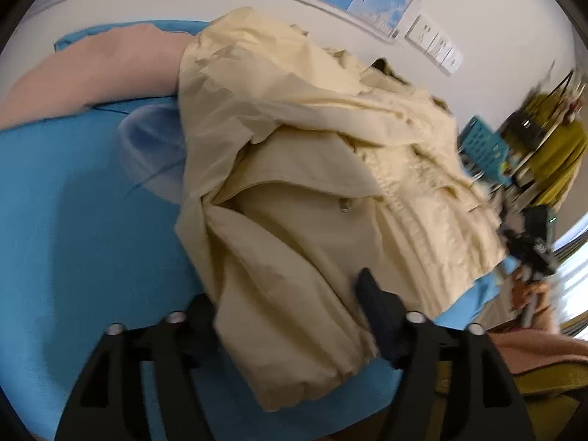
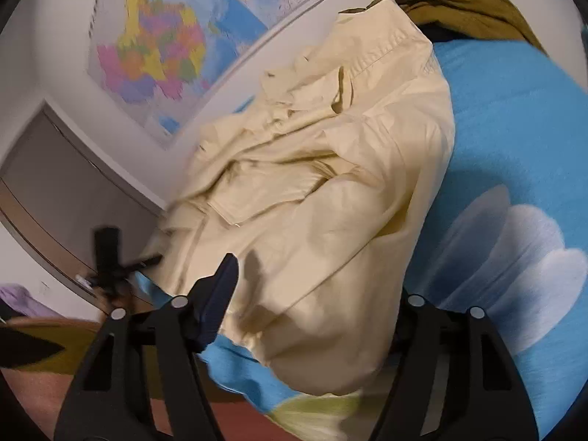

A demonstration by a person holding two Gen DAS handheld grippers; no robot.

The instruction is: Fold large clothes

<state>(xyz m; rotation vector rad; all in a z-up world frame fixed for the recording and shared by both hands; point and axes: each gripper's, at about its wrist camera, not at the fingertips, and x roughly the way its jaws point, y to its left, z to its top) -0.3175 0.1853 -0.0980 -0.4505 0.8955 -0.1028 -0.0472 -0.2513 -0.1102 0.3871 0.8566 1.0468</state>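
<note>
A large cream jacket lies crumpled on a blue bed sheet; it also shows in the right wrist view. My left gripper is open, its jaws wide apart on either side of the jacket's near edge, which drapes between them. Its right finger rests on the cloth. My right gripper is open too, with the jacket's edge lying between its jaws and its left finger beside the cloth. The right gripper also shows at the far right of the left wrist view.
A pink pillow lies at the bed's far left. An olive garment lies beyond the jacket. A blue basket and a rack stand at right. Maps hang on the wall. The sheet has a white cloud print.
</note>
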